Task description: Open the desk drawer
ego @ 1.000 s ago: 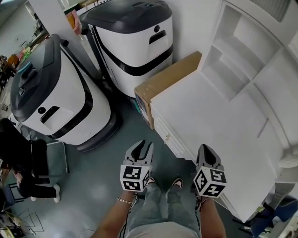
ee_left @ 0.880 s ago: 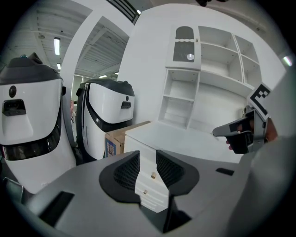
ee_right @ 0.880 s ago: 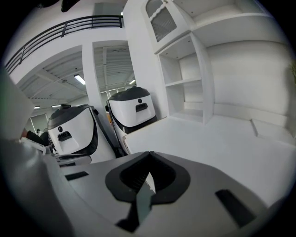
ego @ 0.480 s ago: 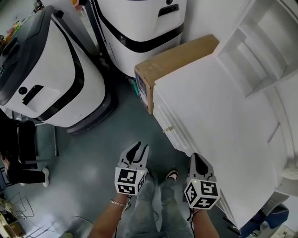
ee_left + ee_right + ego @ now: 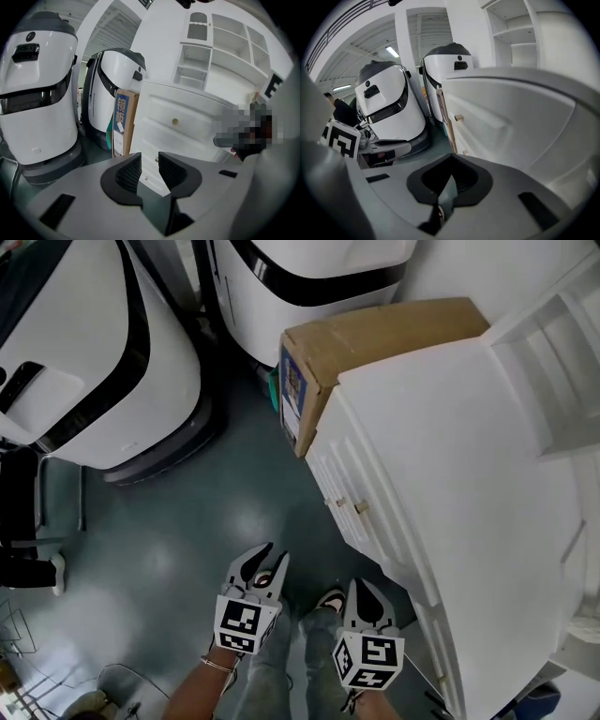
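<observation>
Here we hold two grippers over the floor point(image 5: 178, 549): the left gripper point(image 5: 275, 552) with jaws apart and empty, the right gripper point(image 5: 362, 583) with jaws together. The desk drawer point(image 5: 345, 486), two knobs point(image 5: 361, 508) showing, sits shut ahead.

White flat-topped desk point(image 5: 469, 456): smooth painted finish, satin sheen; drawer knobs point(image 5: 361, 508) look like pale wood.
Brown cardboard box point(image 5: 375, 334): matt, fibrous paper surface.
White domed machine housings point(image 5: 103, 362): glossy moulded plastic with glossy black bands.
Grey-green floor point(image 5: 178, 549): smooth coating, faint reflections.
Left gripper point(image 5: 150, 171) and right gripper point(image 5: 450, 180): matt grey plastic bodies; the left gripper's pads point(image 5: 128, 173) are black and finely ribbed.
</observation>
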A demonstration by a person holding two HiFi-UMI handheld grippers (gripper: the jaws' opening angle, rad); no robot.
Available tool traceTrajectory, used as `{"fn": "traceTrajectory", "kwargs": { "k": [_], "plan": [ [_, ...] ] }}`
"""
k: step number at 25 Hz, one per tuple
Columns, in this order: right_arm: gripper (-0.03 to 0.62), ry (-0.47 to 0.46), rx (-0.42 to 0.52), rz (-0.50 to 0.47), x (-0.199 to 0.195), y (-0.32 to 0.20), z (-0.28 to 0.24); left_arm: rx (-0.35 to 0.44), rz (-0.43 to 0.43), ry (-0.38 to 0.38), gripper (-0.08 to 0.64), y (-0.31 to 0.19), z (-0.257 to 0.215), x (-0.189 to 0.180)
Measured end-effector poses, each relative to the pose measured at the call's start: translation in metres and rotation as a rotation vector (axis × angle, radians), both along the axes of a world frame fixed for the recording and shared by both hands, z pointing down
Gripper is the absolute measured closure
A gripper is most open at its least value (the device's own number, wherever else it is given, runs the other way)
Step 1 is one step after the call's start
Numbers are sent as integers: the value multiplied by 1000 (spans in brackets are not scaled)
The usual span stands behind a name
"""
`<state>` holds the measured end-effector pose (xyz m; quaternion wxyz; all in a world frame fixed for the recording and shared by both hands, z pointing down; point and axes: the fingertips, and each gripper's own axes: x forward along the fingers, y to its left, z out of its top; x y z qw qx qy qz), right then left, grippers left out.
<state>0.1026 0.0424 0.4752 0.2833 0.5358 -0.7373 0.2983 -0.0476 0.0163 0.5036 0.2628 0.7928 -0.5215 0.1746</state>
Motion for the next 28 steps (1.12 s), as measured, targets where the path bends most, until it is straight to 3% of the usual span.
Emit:
{"fn": "traceTrajectory", "kwargs": {
  "k": [16, 28],
  "plan": [
    [586, 29, -75, 89, 7, 2, 141, -16, 118, -31, 436, -1, 144, 0],
    [586, 31, -75, 134, 20, -14, 232, 39, 262, -20, 436, -43, 244, 40]
  ]
}}
